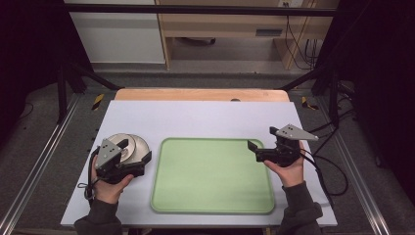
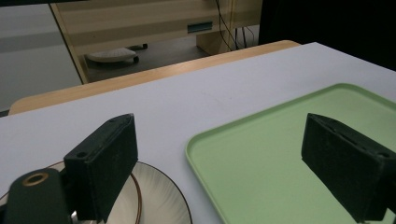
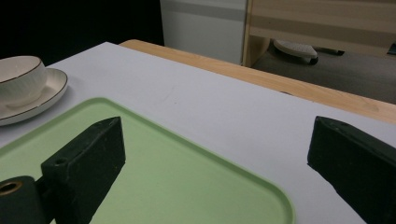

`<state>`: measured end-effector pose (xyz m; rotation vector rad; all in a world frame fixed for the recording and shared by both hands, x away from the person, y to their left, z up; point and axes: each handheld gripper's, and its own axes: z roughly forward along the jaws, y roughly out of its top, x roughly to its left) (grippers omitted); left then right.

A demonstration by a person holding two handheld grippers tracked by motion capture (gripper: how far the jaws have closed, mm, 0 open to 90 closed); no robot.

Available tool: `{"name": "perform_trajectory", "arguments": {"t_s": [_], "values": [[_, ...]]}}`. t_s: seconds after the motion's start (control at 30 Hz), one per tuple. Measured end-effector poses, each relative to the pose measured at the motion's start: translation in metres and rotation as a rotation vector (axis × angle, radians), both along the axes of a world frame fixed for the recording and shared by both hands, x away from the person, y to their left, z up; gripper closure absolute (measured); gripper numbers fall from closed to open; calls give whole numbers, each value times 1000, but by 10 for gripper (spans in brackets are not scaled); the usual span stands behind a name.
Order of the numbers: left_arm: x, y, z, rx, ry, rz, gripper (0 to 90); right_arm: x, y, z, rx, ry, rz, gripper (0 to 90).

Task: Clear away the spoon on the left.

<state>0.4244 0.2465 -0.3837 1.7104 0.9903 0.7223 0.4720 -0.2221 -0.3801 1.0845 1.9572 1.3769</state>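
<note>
A pale green tray [image 1: 213, 176] lies empty in the middle of the white table top [image 1: 195, 117]. Left of it a white bowl [image 1: 119, 139] with a thin gold rim sits on a matching plate [image 1: 141, 146]. My left gripper [image 1: 136, 151] hovers over that plate and partly hides the bowl; its jaws stand open with nothing between them [image 2: 224, 163], above the plate's edge [image 2: 154, 200] and the tray's left rim [image 2: 196, 158]. My right gripper [image 1: 263, 138] is open and empty [image 3: 219, 158] over the tray's far right corner [image 3: 275, 200]. Bowl [image 3: 18, 79] and plate [image 3: 49, 95] appear beyond it.
The white sheet ends at a wooden table edge [image 1: 200, 94] at the back. Black frame posts [image 1: 61, 88] stand at both sides, and cables [image 1: 333, 171] trail off the right. Bare white surface lies behind the tray and to its right.
</note>
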Motion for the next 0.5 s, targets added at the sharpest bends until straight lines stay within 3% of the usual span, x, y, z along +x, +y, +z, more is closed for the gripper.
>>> {"name": "perform_trajectory", "arguments": {"t_s": [0.5], "values": [[-5,11,9,-8,-13,14,107,-1,-2,1,-9,9,-24,44]]}}
